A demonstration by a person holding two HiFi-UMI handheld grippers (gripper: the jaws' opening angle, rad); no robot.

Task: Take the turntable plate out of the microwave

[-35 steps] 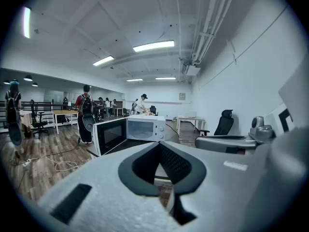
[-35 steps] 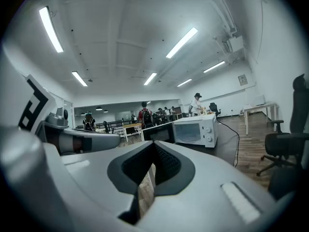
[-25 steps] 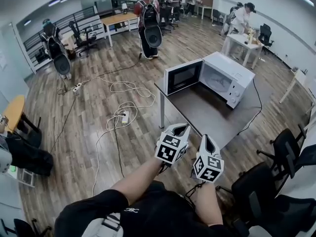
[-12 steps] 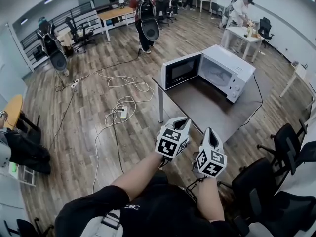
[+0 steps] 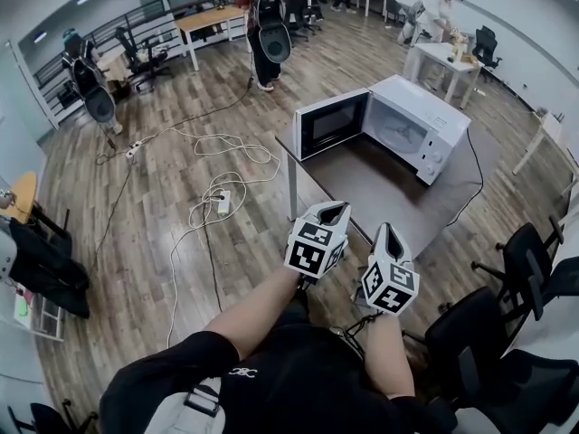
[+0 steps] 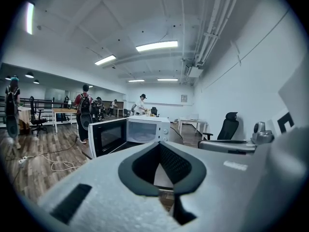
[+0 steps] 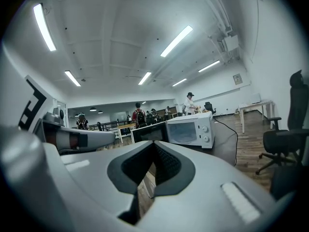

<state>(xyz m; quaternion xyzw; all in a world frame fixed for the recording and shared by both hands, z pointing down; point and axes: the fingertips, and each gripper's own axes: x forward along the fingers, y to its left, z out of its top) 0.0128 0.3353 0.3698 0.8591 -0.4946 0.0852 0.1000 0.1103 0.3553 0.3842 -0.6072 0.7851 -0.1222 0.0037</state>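
Note:
A white microwave [image 5: 425, 134] stands at the far end of a dark table [image 5: 371, 197], its door [image 5: 332, 125] swung open to the left. The cavity faces me; I cannot make out the turntable plate inside at this distance. My left gripper [image 5: 333, 209] and right gripper [image 5: 387, 231] hover side by side over the table's near edge, both shut and empty, pointing at the microwave. In the left gripper view the microwave [image 6: 145, 129] lies straight beyond the left gripper [image 6: 161, 146]. The right gripper view shows the microwave [image 7: 190, 128] beyond the right gripper [image 7: 153, 146].
Black office chairs [image 5: 529, 283] stand right of the table. Cables and a power strip [image 5: 222, 202] lie on the wood floor to its left. A person with a backpack [image 5: 269, 25] and others stand far back, near a white table [image 5: 443, 61].
Both grippers have moved a little forward, toward the table and the microwave, staying side by side and shut. The microwave door has stayed open.

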